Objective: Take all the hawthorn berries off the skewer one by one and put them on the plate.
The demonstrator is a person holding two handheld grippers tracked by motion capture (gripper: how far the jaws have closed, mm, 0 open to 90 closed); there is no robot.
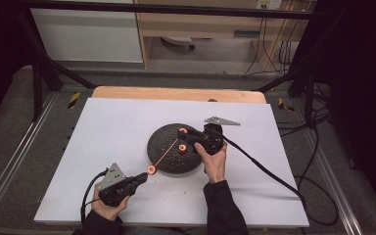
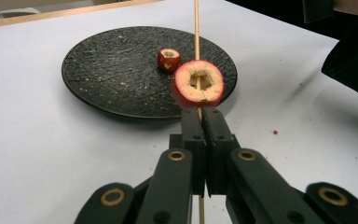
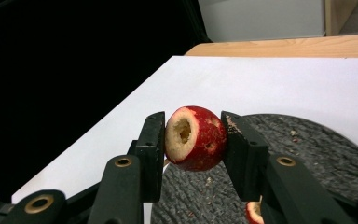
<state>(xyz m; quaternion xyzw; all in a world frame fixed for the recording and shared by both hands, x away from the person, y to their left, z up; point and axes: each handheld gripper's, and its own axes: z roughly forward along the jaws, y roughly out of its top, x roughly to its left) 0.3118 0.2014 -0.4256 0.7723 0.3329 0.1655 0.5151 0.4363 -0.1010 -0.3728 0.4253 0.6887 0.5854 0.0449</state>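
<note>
White table (image 1: 117, 122) with a dark round plate (image 1: 162, 142) at centre. Left gripper (image 2: 199, 116) shut tight on a thin wooden skewer (image 2: 196, 28), one cored red fruit (image 2: 197, 84) already threaded just beyond the jaw tips. Right gripper (image 3: 193, 137) clamped on a second cored fruit (image 3: 195, 138), held above the plate near the skewer's far end, hollow core turned sideways. One more fruit piece (image 2: 168, 59) lying on the plate. For the step in hand, probably threading: best to line the core hole up with the skewer tip, keep the stick steady and level, slide the fruit on gently, avoid squeezing harder.
</note>
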